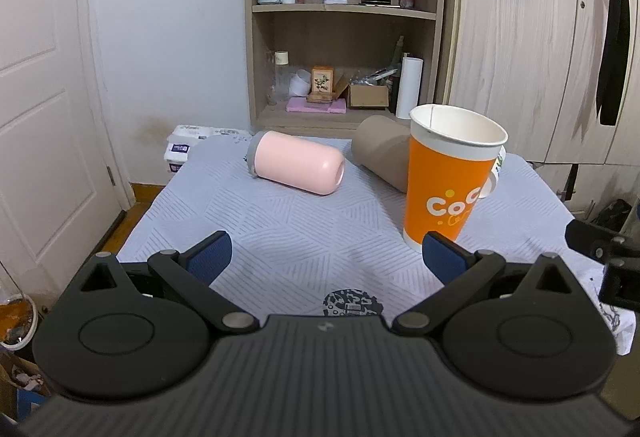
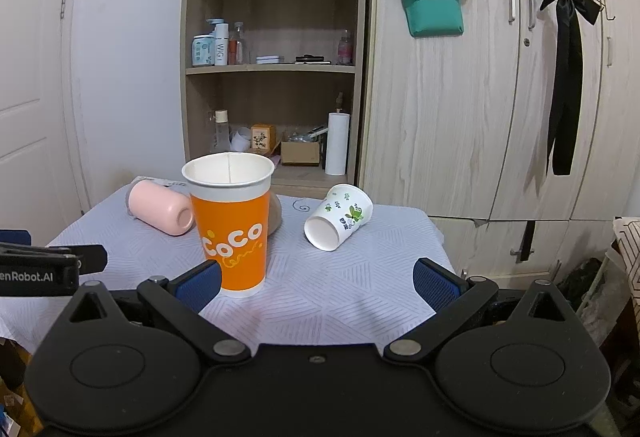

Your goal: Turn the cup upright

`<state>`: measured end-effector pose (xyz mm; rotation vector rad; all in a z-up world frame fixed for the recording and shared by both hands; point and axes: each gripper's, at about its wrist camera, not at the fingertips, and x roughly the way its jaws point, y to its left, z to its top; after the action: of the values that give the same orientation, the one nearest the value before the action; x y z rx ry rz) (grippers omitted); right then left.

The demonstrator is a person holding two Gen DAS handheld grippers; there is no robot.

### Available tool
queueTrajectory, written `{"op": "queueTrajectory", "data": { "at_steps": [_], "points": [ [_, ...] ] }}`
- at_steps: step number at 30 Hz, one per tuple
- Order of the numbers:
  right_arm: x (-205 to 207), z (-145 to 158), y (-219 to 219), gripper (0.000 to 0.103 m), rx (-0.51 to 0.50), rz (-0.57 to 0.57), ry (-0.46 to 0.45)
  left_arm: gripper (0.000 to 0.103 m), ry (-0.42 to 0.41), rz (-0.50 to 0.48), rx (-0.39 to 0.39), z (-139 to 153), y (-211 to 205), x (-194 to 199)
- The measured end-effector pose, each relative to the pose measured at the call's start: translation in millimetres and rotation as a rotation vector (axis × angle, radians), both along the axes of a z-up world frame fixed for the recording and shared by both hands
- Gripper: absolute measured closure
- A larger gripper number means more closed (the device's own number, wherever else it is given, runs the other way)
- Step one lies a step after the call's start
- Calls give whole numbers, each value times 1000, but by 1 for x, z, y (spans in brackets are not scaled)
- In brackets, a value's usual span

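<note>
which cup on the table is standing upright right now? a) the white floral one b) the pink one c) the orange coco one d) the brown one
c: the orange coco cup stands on its base with its open mouth up, while the pink cup, the white floral cup and the brown cup all lie on their sides on the cloth.

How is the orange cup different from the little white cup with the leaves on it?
The orange cup stands upright with its mouth facing up; the white leaf cup lies on its side, mouth facing sideways toward the camera. The orange cup looks taller and has "CoCo" printed on it; the white leaf cup looks shorter and has green leaf pictures. Both look like paper cups, white inside, on the same tablecloth.
</note>
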<state>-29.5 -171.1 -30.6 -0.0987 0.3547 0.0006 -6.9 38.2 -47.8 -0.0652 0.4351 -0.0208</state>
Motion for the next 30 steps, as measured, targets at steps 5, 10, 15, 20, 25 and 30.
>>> {"op": "queueTrajectory", "data": {
  "at_steps": [5,10,15,20,25,30],
  "points": [
    [0,-1,-1,0,-11,-4,-1,0,3,16,8,-2,0,1],
    [1,-1,-2,0,-15,-15,-3,0,3,29,16,-2,2,1],
    [1,-2,-3,0,-23,-15,-2,0,8,24,18,-4,3,1],
    [1,-3,-2,0,-27,-17,2,0,9,22,31,-4,1,1],
    [0,-3,-1,0,-30,-17,2,0,16,26,40,-5,4,-1],
    [-1,-3,0,0,-34,-16,-1,0,16,37,37,-4,8,-3]
  ]
}}
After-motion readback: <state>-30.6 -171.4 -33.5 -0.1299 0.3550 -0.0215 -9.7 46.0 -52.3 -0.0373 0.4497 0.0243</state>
